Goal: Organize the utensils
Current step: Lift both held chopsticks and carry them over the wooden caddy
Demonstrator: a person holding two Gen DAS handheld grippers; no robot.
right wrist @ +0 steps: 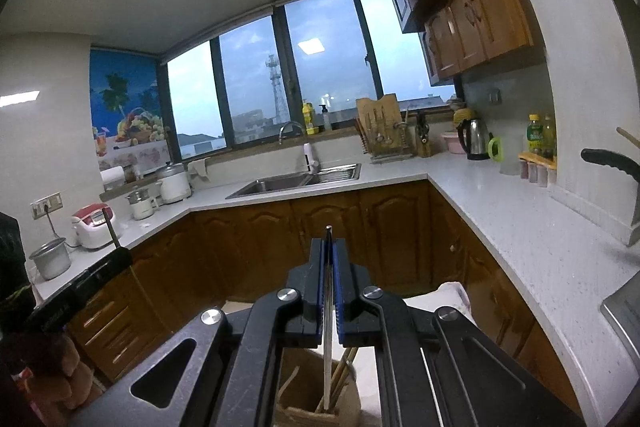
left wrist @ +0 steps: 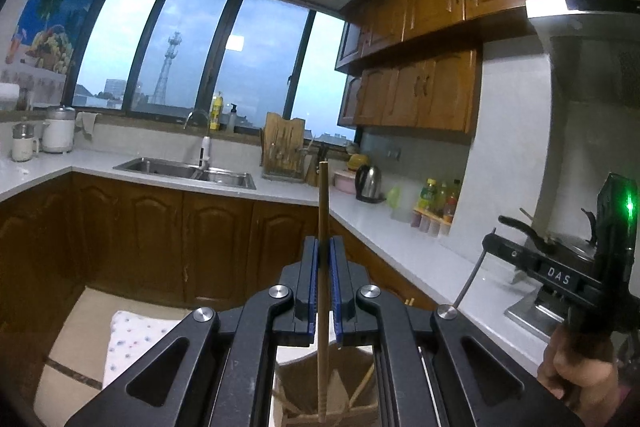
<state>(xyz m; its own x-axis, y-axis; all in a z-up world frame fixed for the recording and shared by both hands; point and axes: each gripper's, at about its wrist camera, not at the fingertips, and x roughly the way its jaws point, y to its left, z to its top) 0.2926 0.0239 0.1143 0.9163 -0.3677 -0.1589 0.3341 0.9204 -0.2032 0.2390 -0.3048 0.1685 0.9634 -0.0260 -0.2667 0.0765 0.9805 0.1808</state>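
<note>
Left hand-held gripper [left wrist: 324,251] clamps a wooden chopstick [left wrist: 323,267] (tip hidden) — right hand-held gripper [right wrist: 329,251] clamps a metal utensil [right wrist: 328,327].

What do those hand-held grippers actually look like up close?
Each hand-held gripper, left and right, is matte black metal with angular linkage bars joined by round silver bolts. The two fingers are lined with ribbed blue pads. Seen from the left view, the right unit's body carries a white "DAS" label and a glowing green light. No sleeves show.

Left tool [left wrist: 324,251] grips upright wooden chopstick [left wrist: 323,227] above holder [left wrist: 296,387].
</note>
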